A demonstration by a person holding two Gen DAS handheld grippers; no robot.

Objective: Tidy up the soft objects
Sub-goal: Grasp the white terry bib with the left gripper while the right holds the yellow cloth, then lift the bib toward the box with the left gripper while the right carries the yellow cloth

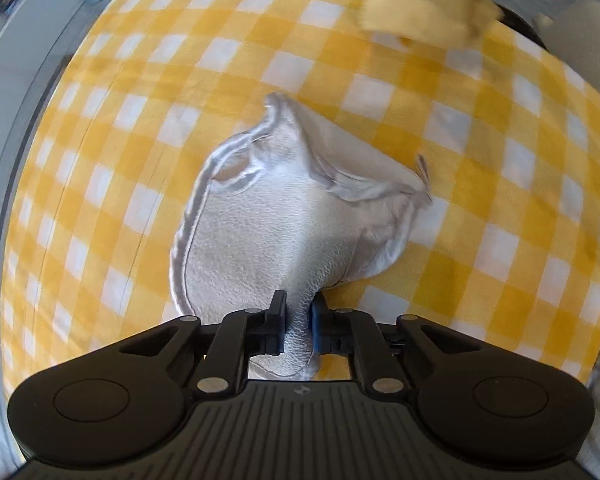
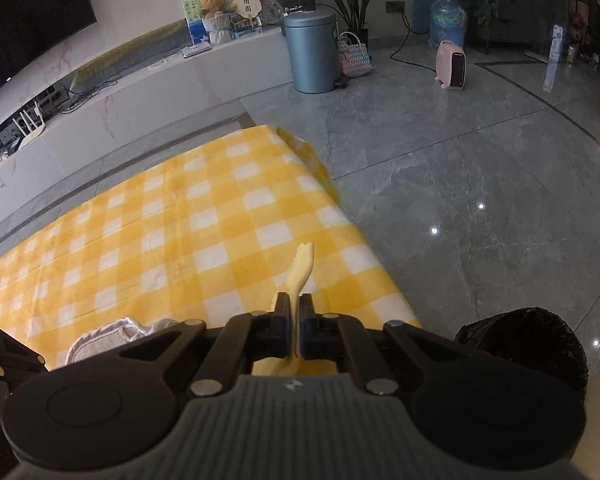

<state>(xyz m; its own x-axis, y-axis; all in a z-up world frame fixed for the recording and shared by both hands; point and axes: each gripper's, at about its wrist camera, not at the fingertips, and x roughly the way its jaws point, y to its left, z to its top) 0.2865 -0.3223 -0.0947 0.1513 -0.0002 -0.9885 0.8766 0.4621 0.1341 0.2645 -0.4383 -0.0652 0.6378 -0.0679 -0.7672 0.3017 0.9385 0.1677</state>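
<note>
A white terry cloth with satin trim (image 1: 276, 216) lies crumpled on the yellow checked tablecloth (image 1: 120, 128). My left gripper (image 1: 298, 312) is shut on its near edge, lifting a fold. My right gripper (image 2: 295, 312) is shut on a pale yellow cloth (image 2: 300, 272), whose scalloped tip sticks up between the fingers. In the left wrist view that yellow cloth (image 1: 420, 12) hangs blurred at the top right, held above the table. The white cloth also shows in the right wrist view (image 2: 100, 340) at the lower left.
The table's right edge (image 2: 340, 200) drops to a grey tiled floor. A black-lined bin (image 2: 532, 340) stands beside the table at the right. A blue-grey trash can (image 2: 312, 52), woven basket, pink heater and water jug stand farther off.
</note>
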